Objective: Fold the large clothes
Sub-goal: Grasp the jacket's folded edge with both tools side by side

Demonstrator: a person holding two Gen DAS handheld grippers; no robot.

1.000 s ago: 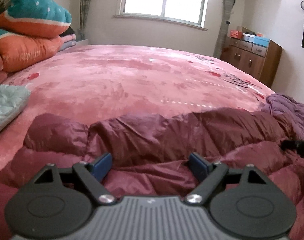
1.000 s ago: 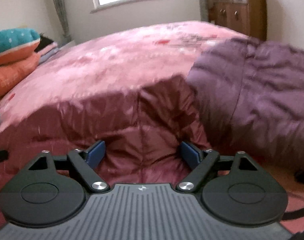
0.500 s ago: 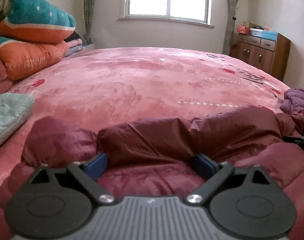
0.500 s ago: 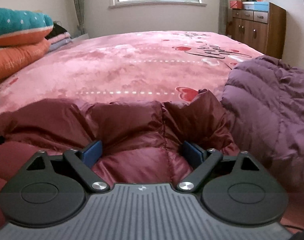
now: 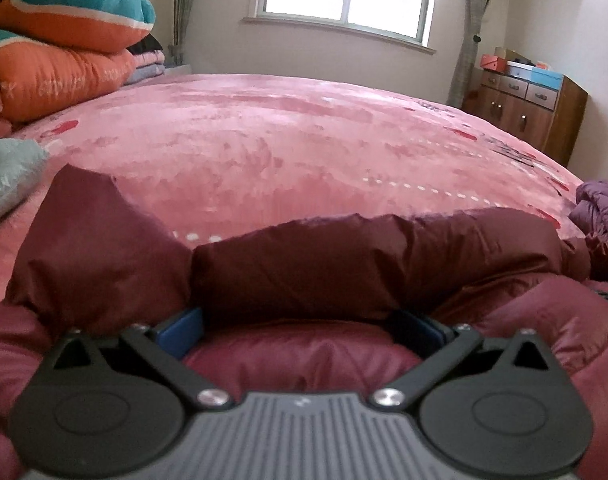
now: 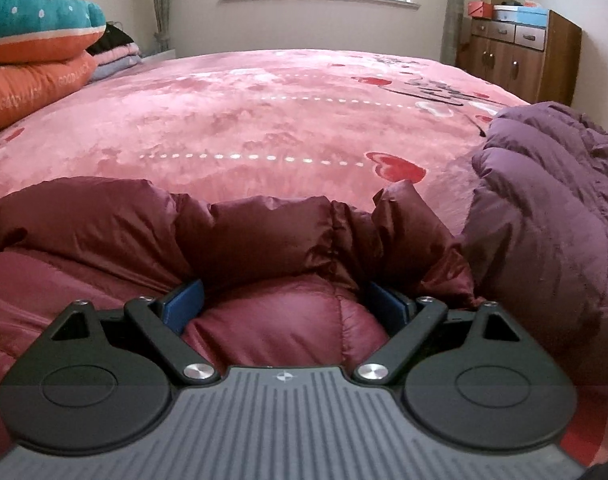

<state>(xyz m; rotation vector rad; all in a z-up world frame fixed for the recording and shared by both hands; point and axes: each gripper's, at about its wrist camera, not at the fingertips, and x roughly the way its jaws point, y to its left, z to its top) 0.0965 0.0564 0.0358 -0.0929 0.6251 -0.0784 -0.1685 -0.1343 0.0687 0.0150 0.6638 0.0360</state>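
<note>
both wrist views, looking forward along the fingers across a pink plush bedspread (image 5: 288, 136). a maroon down jacket (image 5: 304, 272) lies across the near edge of the bed, directly under both tools; its far part stands up as a puffed ridge, with a smoother quilted panel nearer the cameras. a second, purple down jacket (image 6: 552, 208) lies heaped just to the right, touching the maroon one.

the left gripper (image 5: 300, 330) has its blue pads spread wide, the jaws having just been opening; a bulge of jacket fills the gap between them, but the pads do not visibly press into it. the right gripper (image 6: 284, 300) is likewise spread, with a rounded panel of maroon fabric swelling between the pads and no evident pinch.

handling, as judged: the jacket looks light, soft and very compressible. its shell is shiny and probably slippery, so a shallow bite on a puffed panel would likely slide off or trap only filling. better holds would be a stitched seam between panels, or the hem or edge where the layers thin out. the padding is likely to spring back, so a fold may need pressing flat.

background: stacked orange and teal quilts (image 5: 60, 36) at left, a wooden cabinet (image 6: 520, 52) at right.
</note>
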